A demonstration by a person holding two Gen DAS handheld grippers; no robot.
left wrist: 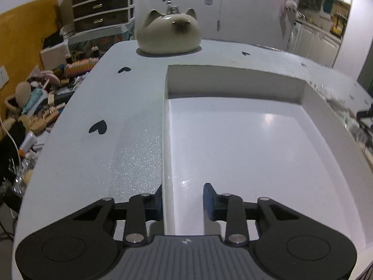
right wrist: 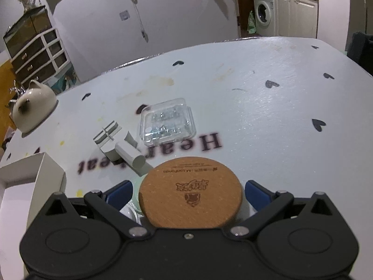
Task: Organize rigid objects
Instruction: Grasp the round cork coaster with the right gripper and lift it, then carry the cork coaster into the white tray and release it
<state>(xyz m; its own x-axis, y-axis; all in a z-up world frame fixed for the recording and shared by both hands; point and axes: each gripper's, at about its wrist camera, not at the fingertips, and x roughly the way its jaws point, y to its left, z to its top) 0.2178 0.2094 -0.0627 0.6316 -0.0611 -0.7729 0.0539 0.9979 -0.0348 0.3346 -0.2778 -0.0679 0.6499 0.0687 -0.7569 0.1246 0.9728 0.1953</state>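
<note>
A white open box (left wrist: 303, 88) lies on the grey heart-print tablecloth (left wrist: 93, 107). My left gripper (left wrist: 182, 200) straddles its left wall (left wrist: 166, 163). One blue pad is outside the wall, the other inside, with a gap to the inner pad. In the right wrist view my right gripper (right wrist: 187, 192) stands wide open around a round cork lid (right wrist: 191, 200) on a pale vessel, whose body is mostly hidden. Beyond it lie a grey plastic fitting (right wrist: 121, 147) and a clear case of small metal parts (right wrist: 166, 122).
A cream cat-shaped ceramic pot (left wrist: 169, 32) stands at the table's far edge, also in the right view as the pot (right wrist: 35, 107). The box corner (right wrist: 35, 170) shows at left. Clutter and a drawer unit (left wrist: 102, 4) lie beyond the table's left edge.
</note>
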